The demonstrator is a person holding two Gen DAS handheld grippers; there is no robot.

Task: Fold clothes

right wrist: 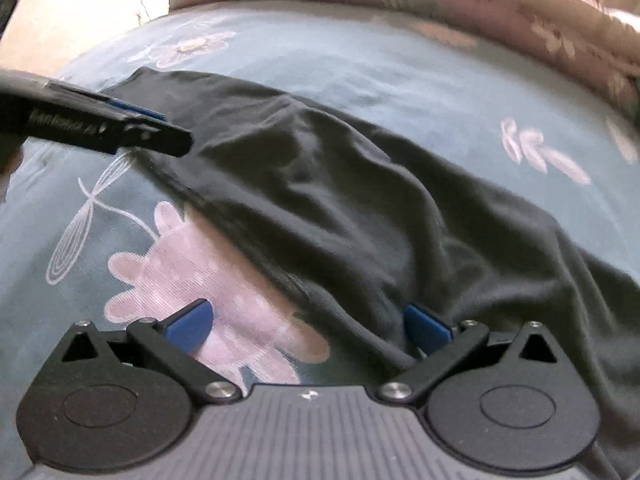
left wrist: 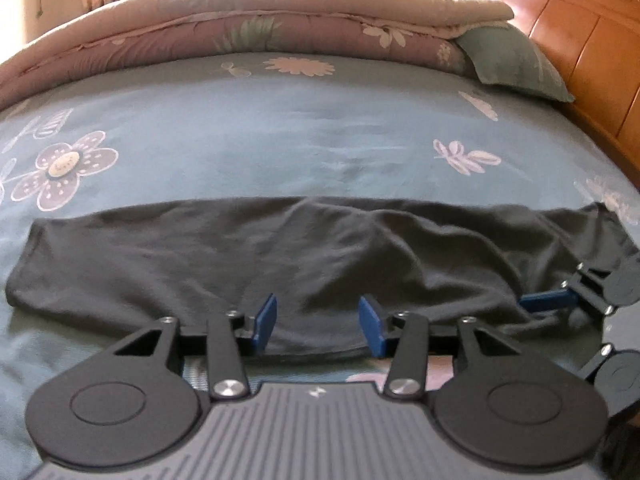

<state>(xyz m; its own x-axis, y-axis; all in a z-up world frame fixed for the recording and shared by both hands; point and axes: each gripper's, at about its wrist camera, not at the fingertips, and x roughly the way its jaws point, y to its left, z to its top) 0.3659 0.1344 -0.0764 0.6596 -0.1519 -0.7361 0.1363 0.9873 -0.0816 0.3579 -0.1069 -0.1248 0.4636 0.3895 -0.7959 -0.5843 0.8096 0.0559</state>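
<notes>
A dark grey garment [left wrist: 280, 252] lies as a long, wrinkled band across the bed. My left gripper [left wrist: 318, 326] is open at its near edge, and the hem sits between the two blue pads [left wrist: 266, 322]. At the right end of the band my right gripper [left wrist: 554, 318] shows from the side. In the right wrist view the garment [right wrist: 340, 200] runs diagonally. My right gripper [right wrist: 308, 324] is open with the cloth's edge between its fingers. The right pad [right wrist: 426, 326] touches the fabric. My left gripper [right wrist: 172, 136] reaches in from the upper left, over the cloth's edge.
The bed sheet [left wrist: 280, 128] is teal with pink flowers. A folded floral quilt [left wrist: 260, 20] and a green pillow [left wrist: 512, 60] lie at the far side. A wooden headboard [left wrist: 580, 40] rises on the right. In the right wrist view, pale floor [right wrist: 80, 12] shows beyond the bed.
</notes>
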